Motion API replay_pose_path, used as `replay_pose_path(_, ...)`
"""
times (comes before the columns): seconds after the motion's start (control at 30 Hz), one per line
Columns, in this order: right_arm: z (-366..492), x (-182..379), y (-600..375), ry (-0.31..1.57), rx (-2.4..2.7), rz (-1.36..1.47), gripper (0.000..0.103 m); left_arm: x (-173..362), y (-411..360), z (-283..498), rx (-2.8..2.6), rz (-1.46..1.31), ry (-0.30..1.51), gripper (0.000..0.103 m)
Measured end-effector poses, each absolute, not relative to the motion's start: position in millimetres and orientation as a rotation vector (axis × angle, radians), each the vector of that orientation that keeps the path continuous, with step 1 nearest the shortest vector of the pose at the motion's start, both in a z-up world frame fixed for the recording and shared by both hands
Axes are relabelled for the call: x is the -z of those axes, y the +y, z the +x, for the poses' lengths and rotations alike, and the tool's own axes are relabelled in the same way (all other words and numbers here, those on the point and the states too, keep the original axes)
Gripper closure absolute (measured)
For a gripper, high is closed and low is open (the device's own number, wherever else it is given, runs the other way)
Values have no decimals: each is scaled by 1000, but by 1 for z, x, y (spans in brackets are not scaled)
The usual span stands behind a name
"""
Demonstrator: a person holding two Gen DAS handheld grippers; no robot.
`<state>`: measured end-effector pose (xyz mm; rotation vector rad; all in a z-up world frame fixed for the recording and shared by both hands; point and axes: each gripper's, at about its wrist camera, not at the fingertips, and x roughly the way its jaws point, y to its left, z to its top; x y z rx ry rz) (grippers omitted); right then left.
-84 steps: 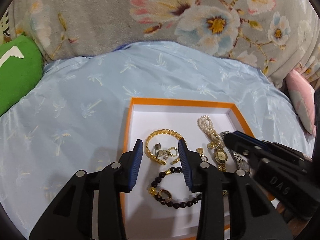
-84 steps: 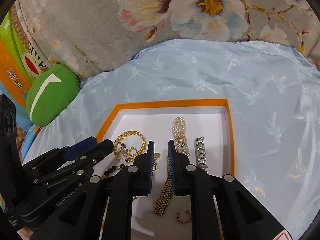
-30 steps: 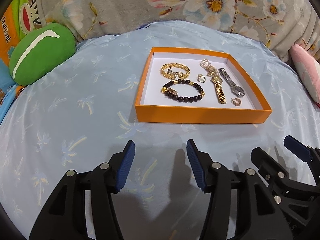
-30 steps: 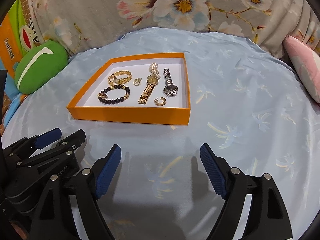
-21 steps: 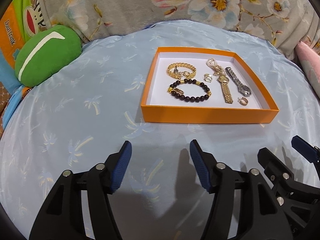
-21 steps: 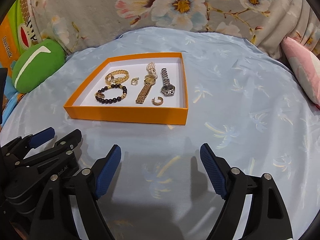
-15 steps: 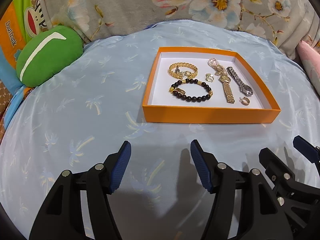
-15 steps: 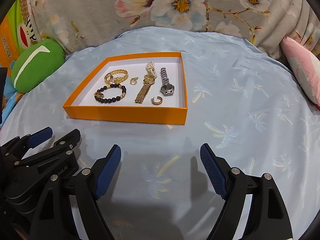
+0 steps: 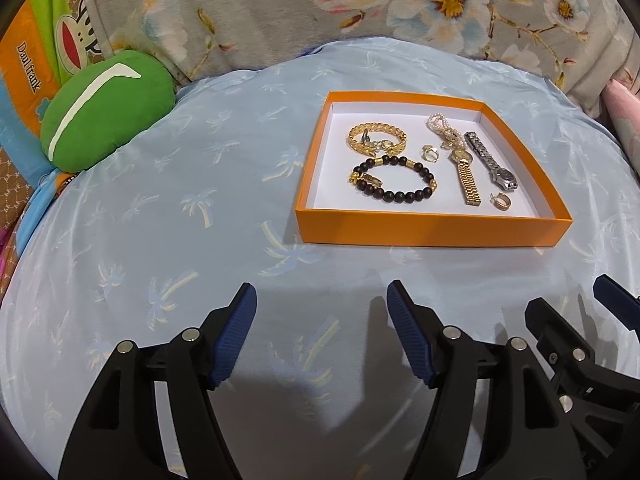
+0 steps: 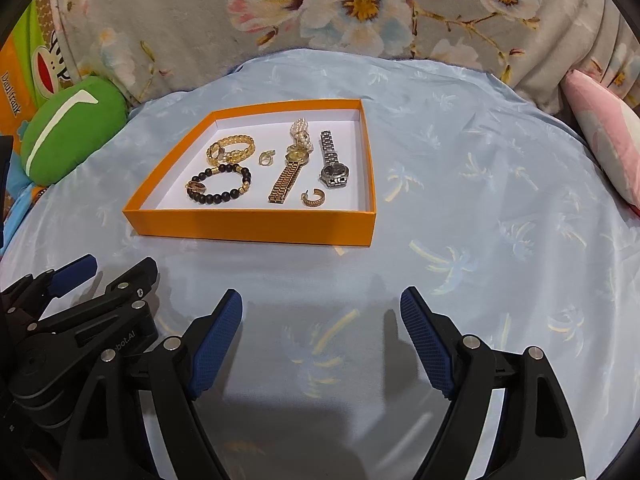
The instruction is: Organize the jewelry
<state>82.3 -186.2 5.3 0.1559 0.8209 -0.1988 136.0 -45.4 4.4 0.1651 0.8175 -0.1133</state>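
An orange tray (image 9: 432,233) (image 10: 248,226) with a white floor sits on the light blue cloth. In it lie a gold chain bracelet (image 9: 377,139), a black bead bracelet (image 9: 392,181), a small ring (image 9: 430,154), a pearl strand (image 9: 440,130), a gold watch (image 9: 466,174), a silver watch (image 9: 490,160) and a gold hoop earring (image 9: 501,202). My left gripper (image 9: 322,304) is open and empty, well short of the tray's near wall. My right gripper (image 10: 322,308) is open wide and empty, also short of the tray. Each gripper shows at the edge of the other's view.
A green cushion (image 9: 104,108) lies at the left edge of the cloth. A floral grey blanket (image 9: 360,4) rises behind. A pink pillow (image 10: 604,128) lies at the right. An orange cartoon bag (image 9: 36,52) stands at the far left.
Both grippers have pulled back from inside the tray to well in front of it and opened. Over the last second they have barely shifted. The jewelry stays in the tray.
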Motion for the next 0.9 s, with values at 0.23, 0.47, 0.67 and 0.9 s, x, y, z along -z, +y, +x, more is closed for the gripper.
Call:
replay_pose_path(0.23, 83, -5, -186, 821, 197, 157, 23, -4, -45, 136, 99, 168, 816, 33)
replay_pose_path(0.47, 83, -5, -187, 820, 196, 157, 23, -4, -44, 137, 95, 167, 816, 31)
replay_pose_path(0.67, 83, -5, -187, 820, 197, 157, 23, -4, -43, 138, 96, 168, 817, 30)
replay_pose_path(0.9, 83, -5, -187, 820, 196, 158, 23, -4, -43, 138, 95, 169, 815, 29)
